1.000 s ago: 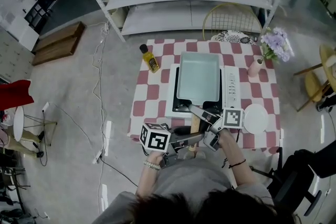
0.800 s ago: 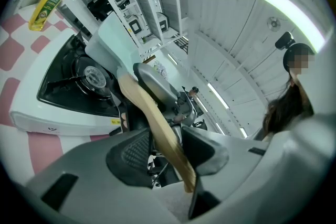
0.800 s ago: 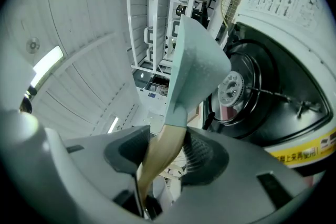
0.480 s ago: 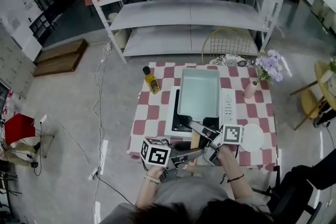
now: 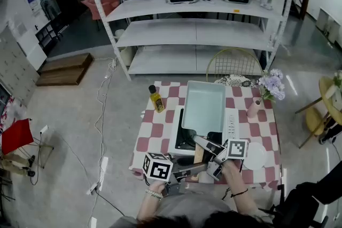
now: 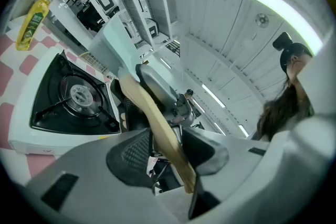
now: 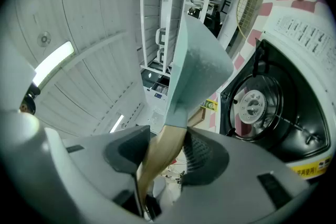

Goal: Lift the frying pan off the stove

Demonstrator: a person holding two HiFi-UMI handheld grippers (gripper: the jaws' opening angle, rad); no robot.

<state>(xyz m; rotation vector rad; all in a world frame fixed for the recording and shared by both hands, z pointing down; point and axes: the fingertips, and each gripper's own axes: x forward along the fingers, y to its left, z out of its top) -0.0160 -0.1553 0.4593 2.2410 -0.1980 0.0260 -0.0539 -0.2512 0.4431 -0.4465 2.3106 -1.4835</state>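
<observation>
Pan (image 5: 203, 107) hangs clear above the stove (image 5: 176, 144), a pale rectangular tray whose wooden handle (image 5: 199, 155) reaches back over the stove's near edge toward the person. Both grippers clamp that handle. The left gripper (image 6: 168, 149) has its ribbed pads pressed on either flat side of the wood close to its free end, so the handle runs on well past the pads up to the pan body. The right gripper (image 7: 163, 152) is clenched on the same handle further along, just where the wood joins the pan, and the pan wall rises straight out of its jaws. In the head view the two grippers come in from opposite sides at the stove's near edge, left from the left, right from the right, with the handle between them. Under the pan the stove's black burner (image 6: 79, 94) lies uncovered, its grate fully in sight from both gripper views, with open air between it and the pan's base. The stove sits on a checkered table (image 5: 149, 128). A yellow bottle (image 5: 156, 100) stands off the stove's far left corner, a pink vase (image 5: 255, 108) just right of the stove, and a white plate (image 5: 255, 156) off its near right corner.
</observation>
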